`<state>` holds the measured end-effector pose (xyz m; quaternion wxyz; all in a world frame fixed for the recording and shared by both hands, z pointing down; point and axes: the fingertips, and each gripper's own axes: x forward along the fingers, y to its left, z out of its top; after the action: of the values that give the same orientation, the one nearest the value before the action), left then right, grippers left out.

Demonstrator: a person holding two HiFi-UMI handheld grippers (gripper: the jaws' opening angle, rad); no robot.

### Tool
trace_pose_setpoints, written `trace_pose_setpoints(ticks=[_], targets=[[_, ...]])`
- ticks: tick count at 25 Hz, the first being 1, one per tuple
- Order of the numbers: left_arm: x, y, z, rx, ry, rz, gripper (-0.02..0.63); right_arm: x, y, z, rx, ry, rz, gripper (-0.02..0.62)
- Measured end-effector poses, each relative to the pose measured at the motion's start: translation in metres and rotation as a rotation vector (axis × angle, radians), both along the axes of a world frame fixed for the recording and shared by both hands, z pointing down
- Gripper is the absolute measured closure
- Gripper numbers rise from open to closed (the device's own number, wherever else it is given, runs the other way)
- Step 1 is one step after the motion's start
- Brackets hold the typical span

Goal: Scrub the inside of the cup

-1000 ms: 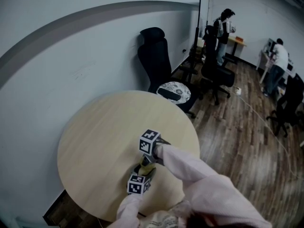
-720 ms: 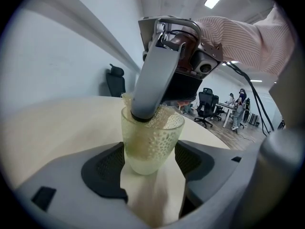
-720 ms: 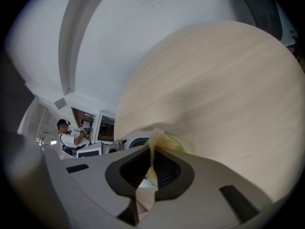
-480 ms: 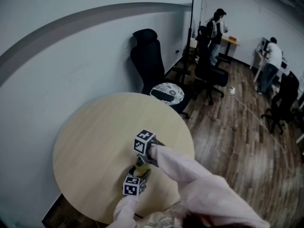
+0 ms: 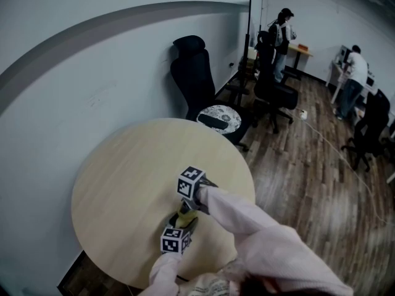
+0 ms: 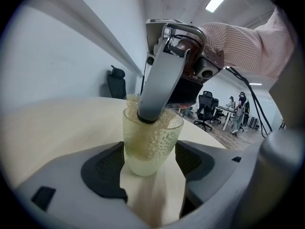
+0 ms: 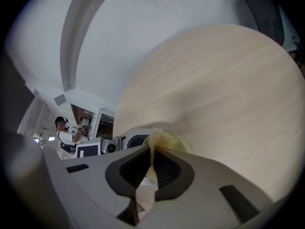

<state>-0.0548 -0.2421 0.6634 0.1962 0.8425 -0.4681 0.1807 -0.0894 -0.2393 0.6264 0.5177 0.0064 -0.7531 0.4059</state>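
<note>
A translucent yellowish cup (image 6: 151, 144) stands upright on the round wooden table (image 5: 123, 177). My left gripper (image 6: 151, 162) is shut on it, a black pad against each side of its wall. My right gripper (image 7: 153, 165) reaches down from above into the cup's mouth, shut on a pale yellow mesh scrubber (image 7: 153, 144) that sticks out past its pads. In the left gripper view, the scrubber (image 6: 164, 128) fills the upper part of the cup. In the head view, the cup (image 5: 184, 217) shows between the left gripper (image 5: 180, 227) and the right gripper (image 5: 187, 207), near the table's front edge.
A black office chair (image 5: 194, 73) and a small round stool (image 5: 217, 119) stand beyond the table's far edge. Two people (image 5: 281, 39) stand at desks far off on the wooden floor. A grey wall runs along the left.
The head view has shifted slightly. Both grippers and the cup keep much the same place, with the right gripper still down in the cup.
</note>
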Motion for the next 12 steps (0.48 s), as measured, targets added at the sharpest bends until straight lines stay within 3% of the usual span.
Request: trace_pose_setpoints(ticks=[12], targets=[[-0.011, 0.01, -0.001, 0.024, 0.018, -0.011, 0.265, -0.001, 0.002, -0.002, 0.005, -0.027, 0.021, 0.569]])
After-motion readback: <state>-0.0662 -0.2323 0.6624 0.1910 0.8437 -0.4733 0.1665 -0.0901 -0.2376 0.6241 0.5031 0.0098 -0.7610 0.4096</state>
